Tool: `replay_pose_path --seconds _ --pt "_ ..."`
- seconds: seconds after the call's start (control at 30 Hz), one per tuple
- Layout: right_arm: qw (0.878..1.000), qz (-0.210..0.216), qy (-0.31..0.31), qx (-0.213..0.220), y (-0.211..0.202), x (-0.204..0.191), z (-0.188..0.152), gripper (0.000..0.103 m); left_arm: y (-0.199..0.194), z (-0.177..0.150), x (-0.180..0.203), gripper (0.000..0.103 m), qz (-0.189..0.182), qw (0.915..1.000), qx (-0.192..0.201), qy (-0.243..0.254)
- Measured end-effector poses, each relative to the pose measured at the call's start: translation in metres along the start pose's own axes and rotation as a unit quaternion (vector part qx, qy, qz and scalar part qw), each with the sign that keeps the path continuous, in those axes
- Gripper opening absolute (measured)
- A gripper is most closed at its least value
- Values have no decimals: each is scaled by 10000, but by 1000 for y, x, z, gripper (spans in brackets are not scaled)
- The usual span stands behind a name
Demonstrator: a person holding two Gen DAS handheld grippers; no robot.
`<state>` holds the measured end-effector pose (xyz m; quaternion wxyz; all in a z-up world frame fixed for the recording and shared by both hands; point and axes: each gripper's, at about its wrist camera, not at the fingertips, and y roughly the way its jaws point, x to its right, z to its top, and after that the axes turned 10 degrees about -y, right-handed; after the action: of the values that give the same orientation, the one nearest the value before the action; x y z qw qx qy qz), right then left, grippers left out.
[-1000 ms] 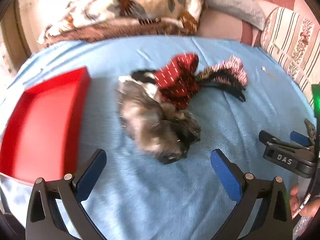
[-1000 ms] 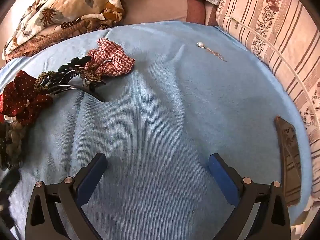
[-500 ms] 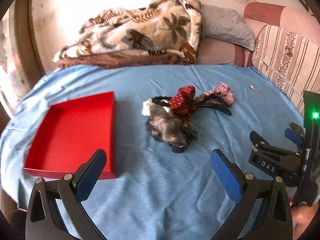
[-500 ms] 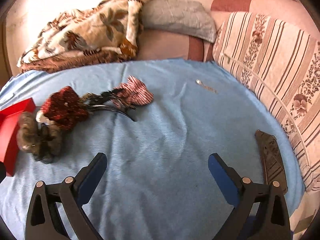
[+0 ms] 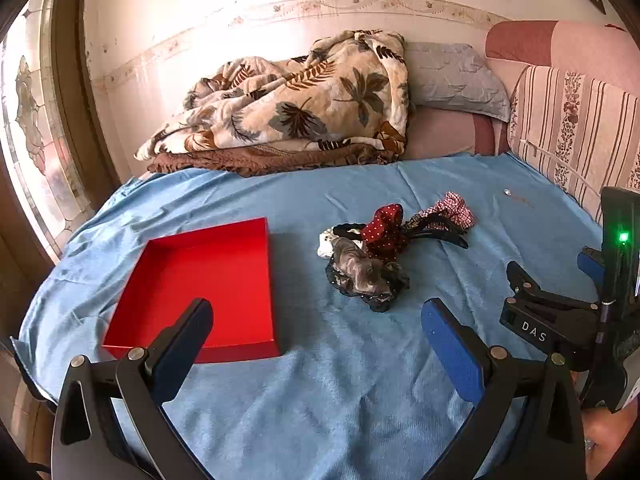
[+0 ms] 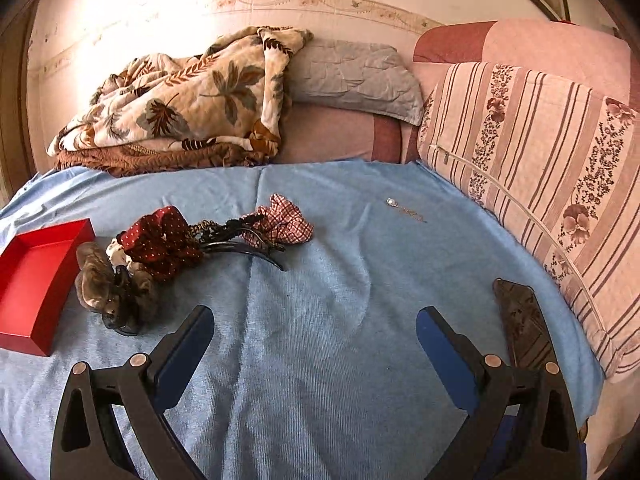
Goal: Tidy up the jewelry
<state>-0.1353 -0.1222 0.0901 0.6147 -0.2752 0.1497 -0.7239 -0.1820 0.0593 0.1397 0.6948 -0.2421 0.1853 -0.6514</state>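
tray left of scrunchie heap; necklace far right — blanket behind

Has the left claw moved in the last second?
Yes. The left claw has pulled back and up from the scrunchie pile, which now looks smaller and farther.

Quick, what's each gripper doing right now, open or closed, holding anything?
Left gripper: open, holding nothing, above the blue sheet.
Right gripper: open, holding nothing, also above the sheet.

Wide-open right tool above blue sheet
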Motion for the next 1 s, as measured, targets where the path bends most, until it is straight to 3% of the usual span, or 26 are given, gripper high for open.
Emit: replay_pose_path --seconds 0.37,0.77,1.0 --pt "9995 -44 24 320 -28 0 -5 102 -36 -1 1 103 73 9997 238 63" --pt "9995 -145 -98 264 -36 -4 -14 102 -39 -1 -12 103 -117 9998 134 -129" --pt "9985 -99 -506 175 -28 -27 -16 102 -28 -2 -27 103 -269 9991 -117 -301"
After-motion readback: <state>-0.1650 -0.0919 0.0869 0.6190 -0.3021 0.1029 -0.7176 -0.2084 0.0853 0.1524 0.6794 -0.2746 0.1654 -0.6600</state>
